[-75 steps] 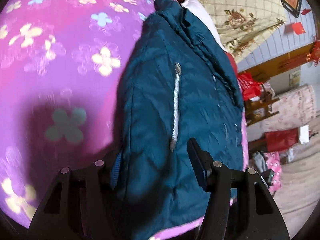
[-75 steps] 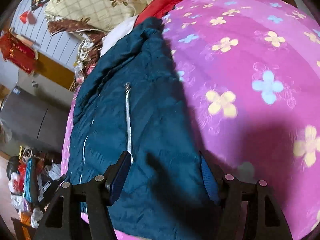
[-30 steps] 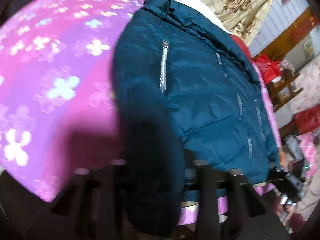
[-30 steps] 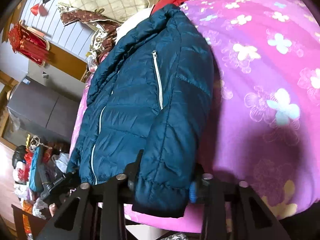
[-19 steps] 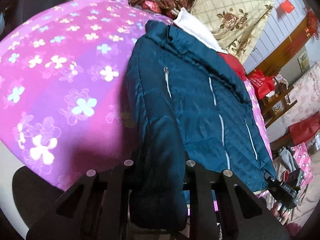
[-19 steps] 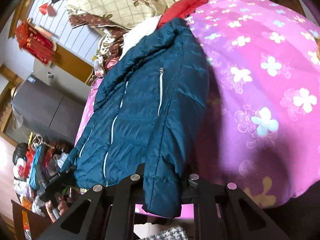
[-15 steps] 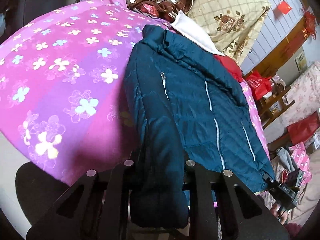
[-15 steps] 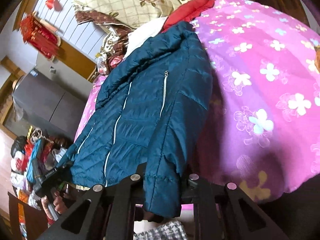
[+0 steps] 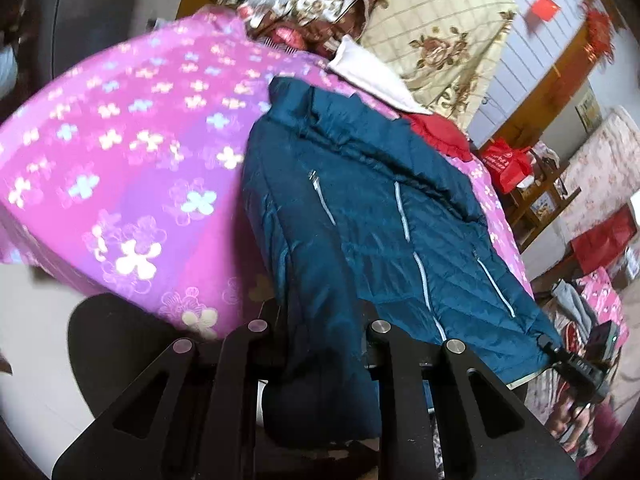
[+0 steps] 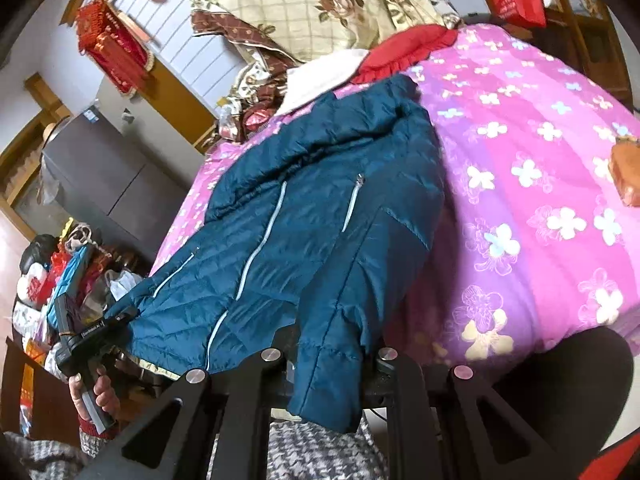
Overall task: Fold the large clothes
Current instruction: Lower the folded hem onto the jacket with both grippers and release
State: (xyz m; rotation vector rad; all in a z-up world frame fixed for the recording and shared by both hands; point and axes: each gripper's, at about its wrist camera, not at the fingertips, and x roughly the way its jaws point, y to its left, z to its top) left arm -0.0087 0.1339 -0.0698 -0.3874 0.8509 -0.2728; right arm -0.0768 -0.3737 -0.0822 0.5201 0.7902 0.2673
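The left gripper (image 9: 324, 332) is angled downward, its jaws clamped on a sleeve cuff of the teal puffer jacket (image 9: 372, 216) — the fabric is pinched between the black fingers. The right gripper (image 10: 332, 364) is likewise tilted downward and closed on the other cuff. In the right wrist view the person's left hand (image 10: 94, 394) is seen wrapped around its gripper's handle (fingers curled).

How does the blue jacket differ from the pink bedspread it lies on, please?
The jacket is plain dark blue and quilted, with pale zips; the bedspread is pink and purple with printed flowers. The jacket is rumpled, its near hem pinched in the left gripper and the right gripper; the bedspread lies spread and ungripped. The jacket covers only one side; the bedspread covers the bed. Both are soft fabric.
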